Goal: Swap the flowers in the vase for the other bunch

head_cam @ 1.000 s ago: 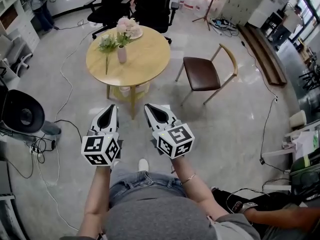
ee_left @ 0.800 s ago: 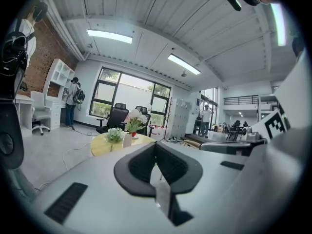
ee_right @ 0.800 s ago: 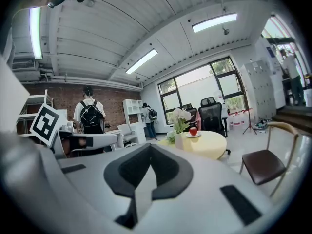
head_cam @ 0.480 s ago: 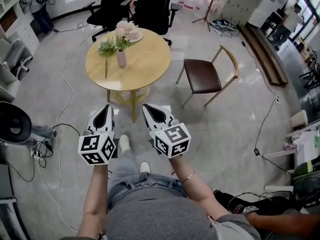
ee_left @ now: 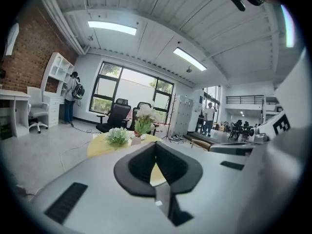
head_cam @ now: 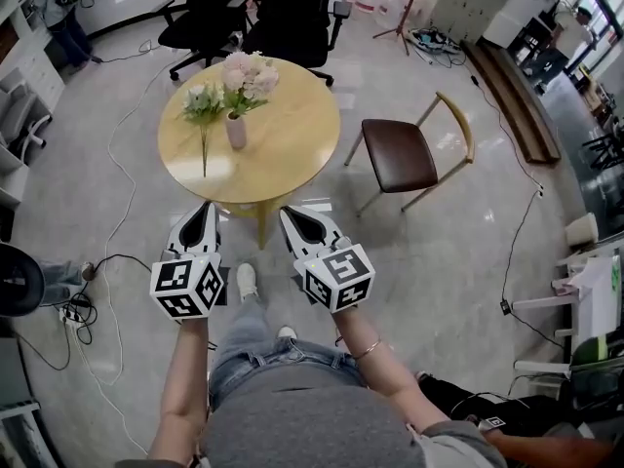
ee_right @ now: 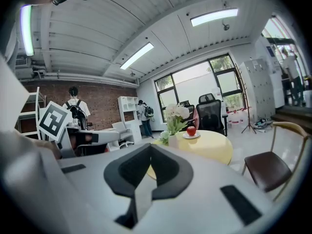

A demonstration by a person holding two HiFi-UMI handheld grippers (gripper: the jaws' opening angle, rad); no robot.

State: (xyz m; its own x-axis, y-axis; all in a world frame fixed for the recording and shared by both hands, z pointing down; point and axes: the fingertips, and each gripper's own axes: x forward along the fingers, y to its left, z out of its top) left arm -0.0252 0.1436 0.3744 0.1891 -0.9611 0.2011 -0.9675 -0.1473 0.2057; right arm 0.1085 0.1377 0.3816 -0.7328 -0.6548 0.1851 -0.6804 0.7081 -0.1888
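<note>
A small pale vase (head_cam: 236, 132) with a pink and white bunch (head_cam: 249, 72) stands on the round yellow table (head_cam: 292, 139). A second bunch with white blooms and a long green stem (head_cam: 204, 115) lies flat on the table, left of the vase. My left gripper (head_cam: 204, 216) and right gripper (head_cam: 294, 218) are both shut and empty, side by side short of the table's near edge. The vase with its flowers (ee_left: 145, 123) and the lying bunch (ee_left: 118, 136) show beyond the shut jaws in the left gripper view. In the right gripper view the vase bunch (ee_right: 175, 117) rises ahead.
A wooden chair with a brown seat (head_cam: 408, 154) stands right of the table. Black office chairs (head_cam: 283, 13) are behind it. A plate with a red apple (ee_right: 191, 131) sits on the far side of the table. Cables (head_cam: 115, 154) trail over the floor at left. People stand in the distance.
Both grippers, still shut, have come closer to the table as the person steps forward; the table and flowers now look larger and nearer.
</note>
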